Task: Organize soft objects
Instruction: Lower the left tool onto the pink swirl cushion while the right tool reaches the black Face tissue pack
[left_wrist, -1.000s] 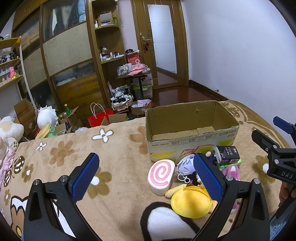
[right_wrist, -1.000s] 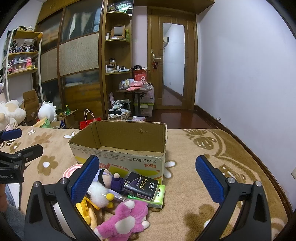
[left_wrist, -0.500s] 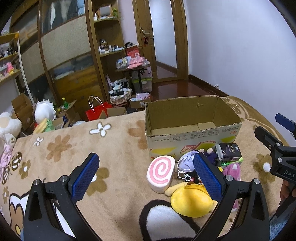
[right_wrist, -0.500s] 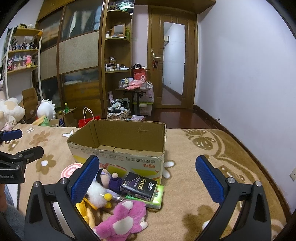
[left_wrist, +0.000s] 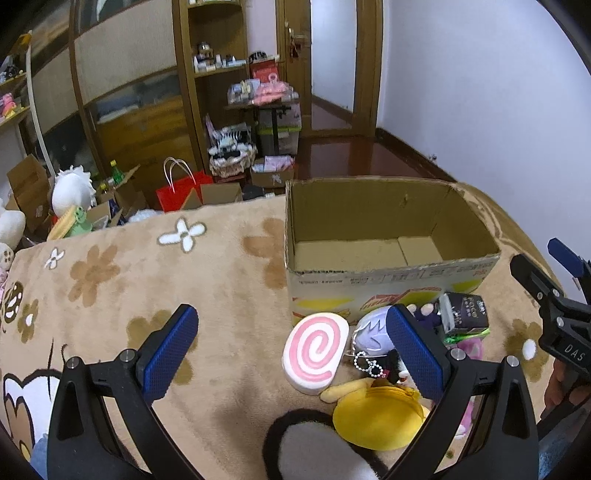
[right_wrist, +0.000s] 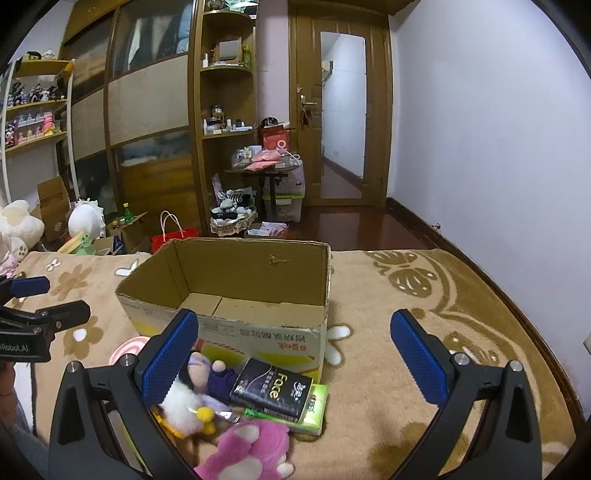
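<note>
An open, empty cardboard box (left_wrist: 388, 258) (right_wrist: 258, 328) stands on the tan blanket. In front of it lies a pile: a pink swirl cushion (left_wrist: 316, 352), a yellow plush (left_wrist: 376, 421), a purple-haired doll (left_wrist: 373, 332) (right_wrist: 207, 373), a pink plush (right_wrist: 247, 448), a white duck plush (right_wrist: 184, 406), a black "Face" pack (right_wrist: 271, 387) on a green pack (right_wrist: 314, 406). My left gripper (left_wrist: 291, 354) is open above the swirl cushion, empty. My right gripper (right_wrist: 293, 362) is open above the packs, empty.
The blanket (left_wrist: 147, 280) covers a bed with flower prints. Beyond its far edge are shelves, a red bag (left_wrist: 181, 195), boxes and plush toys (left_wrist: 72, 192). A wall and a door (right_wrist: 341, 122) stand at the right.
Both grippers have come a little closer to the box and the pile, and tilted slightly down. Both stay open.
</note>
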